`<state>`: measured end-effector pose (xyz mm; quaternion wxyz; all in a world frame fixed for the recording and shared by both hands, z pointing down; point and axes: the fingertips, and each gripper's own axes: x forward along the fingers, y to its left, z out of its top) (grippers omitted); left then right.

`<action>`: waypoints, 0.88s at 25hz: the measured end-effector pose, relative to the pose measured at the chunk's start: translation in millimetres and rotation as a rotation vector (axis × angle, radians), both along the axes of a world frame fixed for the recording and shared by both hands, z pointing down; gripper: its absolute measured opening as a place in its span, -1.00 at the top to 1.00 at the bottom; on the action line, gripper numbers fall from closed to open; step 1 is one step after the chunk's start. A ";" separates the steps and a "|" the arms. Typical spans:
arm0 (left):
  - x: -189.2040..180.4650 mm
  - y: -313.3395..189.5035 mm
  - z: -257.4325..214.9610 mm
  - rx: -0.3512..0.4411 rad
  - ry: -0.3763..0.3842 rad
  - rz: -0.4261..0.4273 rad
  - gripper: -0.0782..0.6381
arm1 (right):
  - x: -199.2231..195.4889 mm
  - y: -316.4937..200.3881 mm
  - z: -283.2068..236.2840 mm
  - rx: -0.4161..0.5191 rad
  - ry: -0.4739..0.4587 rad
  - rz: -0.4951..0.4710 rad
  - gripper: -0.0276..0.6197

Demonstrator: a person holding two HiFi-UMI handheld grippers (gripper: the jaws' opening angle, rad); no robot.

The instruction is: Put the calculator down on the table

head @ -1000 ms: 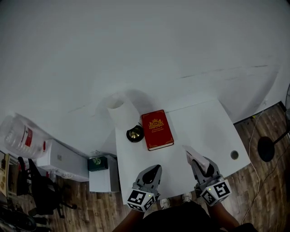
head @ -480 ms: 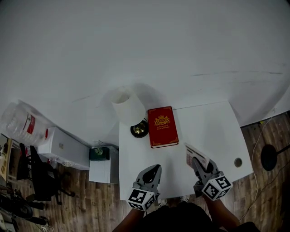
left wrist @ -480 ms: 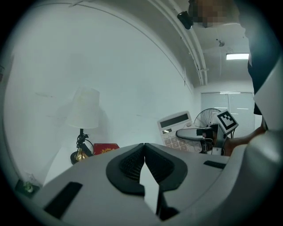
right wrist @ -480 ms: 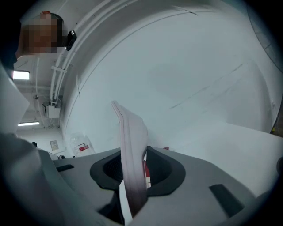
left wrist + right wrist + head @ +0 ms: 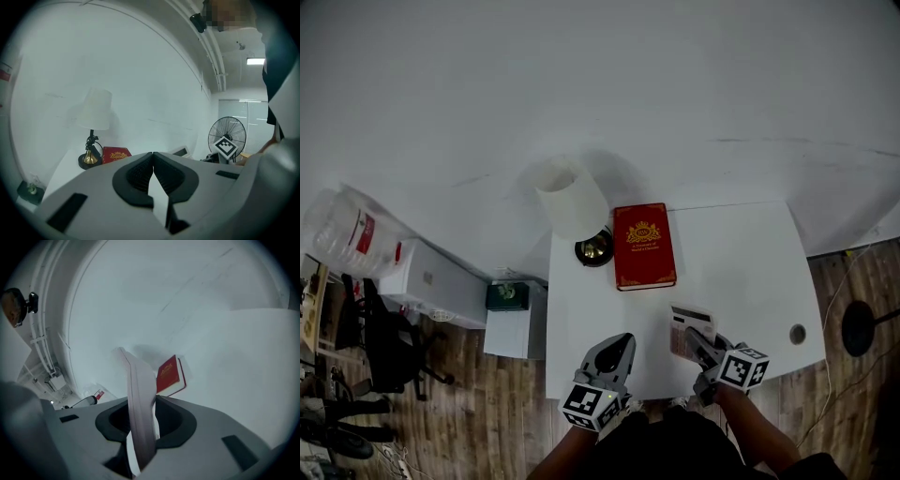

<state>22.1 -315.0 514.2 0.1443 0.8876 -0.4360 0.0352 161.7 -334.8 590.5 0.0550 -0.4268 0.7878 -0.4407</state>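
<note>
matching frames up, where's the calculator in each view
Head view: calculator lower right, held in the right hand-held gripper.
Left gripper view: small, just right of centre.
Right gripper view: edge-on between the jaws, bottom centre.
Shared landmark: the red book.

Table lamp (image 5: 573, 206): white shade, brass base on a black foot, upright.
Red hardback book (image 5: 644, 246): gold crest, lying flat just beside the lamp's base, at its 3 o'clock.
Clear water jug (image 5: 342, 251): red label, tilted, well apart at the lamp's 9 o'clock.
Black pedestal fan (image 5: 228, 127): stands on the wood floor (image 5: 516, 412).
</note>
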 end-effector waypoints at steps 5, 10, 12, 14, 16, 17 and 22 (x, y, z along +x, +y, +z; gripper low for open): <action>-2.1 4.5 0.4 0.016 0.004 -0.020 0.73 | -10.7 6.1 47.8 -0.194 -0.069 -0.037 0.51; -5.6 8.4 8.6 -0.001 -0.002 -0.034 0.73 | -25.8 11.9 81.9 -0.327 -0.117 -0.075 0.51; -8.1 8.1 5.9 -0.009 0.021 -0.048 0.73 | -31.9 13.6 90.0 -0.362 -0.139 -0.083 0.51; -8.6 8.1 1.8 -0.003 0.028 -0.050 0.73 | -37.6 15.6 96.7 -0.385 -0.140 -0.089 0.51; -9.7 8.3 0.3 0.002 0.020 -0.050 0.73 | -42.7 18.3 102.1 -0.399 -0.128 -0.097 0.51; -10.6 8.4 0.5 0.002 0.016 -0.051 0.73 | -45.2 19.6 104.2 -0.403 -0.120 -0.102 0.51; -15.6 7.6 4.4 -0.001 0.010 -0.062 0.73 | -52.7 22.1 112.0 -0.414 -0.079 -0.111 0.51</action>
